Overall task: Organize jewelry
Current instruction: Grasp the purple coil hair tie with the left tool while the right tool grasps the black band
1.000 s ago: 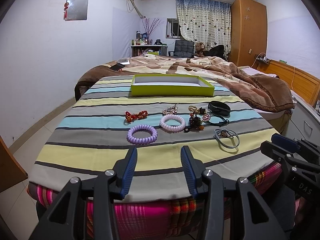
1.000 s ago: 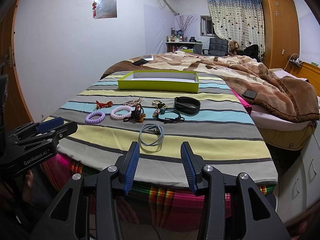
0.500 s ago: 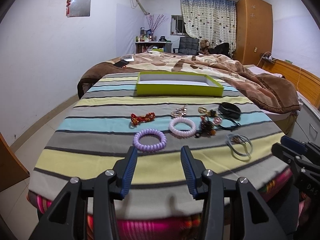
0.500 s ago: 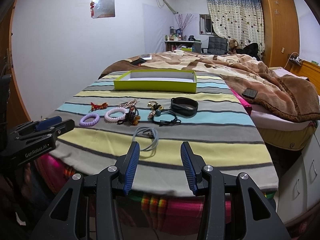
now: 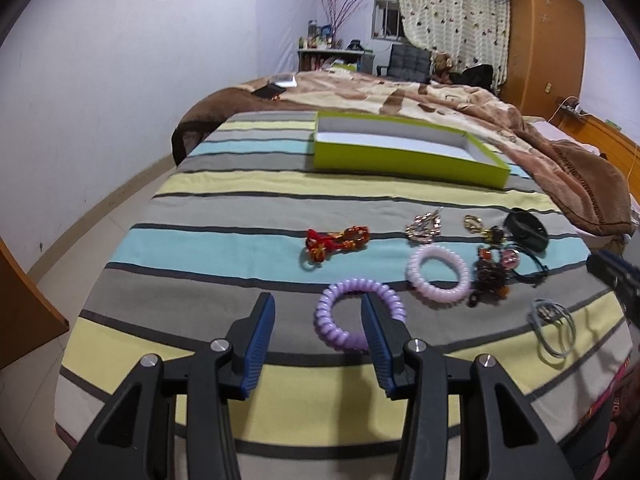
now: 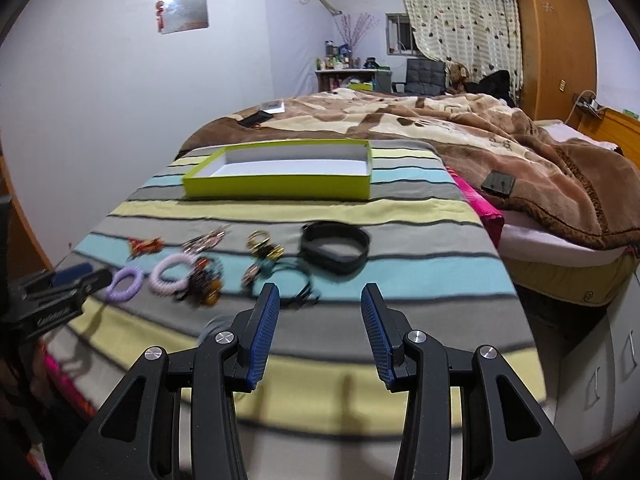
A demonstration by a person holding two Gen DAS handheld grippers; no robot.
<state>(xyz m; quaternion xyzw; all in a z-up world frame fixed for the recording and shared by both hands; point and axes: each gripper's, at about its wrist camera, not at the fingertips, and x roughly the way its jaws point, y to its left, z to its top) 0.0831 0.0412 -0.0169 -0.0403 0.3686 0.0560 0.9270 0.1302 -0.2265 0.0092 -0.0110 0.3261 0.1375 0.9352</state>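
Left wrist view: left gripper [image 5: 318, 322] spread wide, holding nothing; purple coil hair tie [image 5: 359, 313] on the striped cloth [image 5: 240, 216], its right side behind the right finger. Green tray [image 5: 408, 158] far ahead.

Right wrist view: right gripper [image 6: 319, 312] wide apart, empty; black band [image 6: 335, 246] just beyond the fingertips, blurred trinkets to the left.

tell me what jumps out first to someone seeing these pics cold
The lime-green box stands out first, open and empty at the far end of the striped cloth. Next comes the jewelry scattered in front of it, above all the purple spiral ring, which lies right at the open left gripper, and the pink spiral ring beside it.
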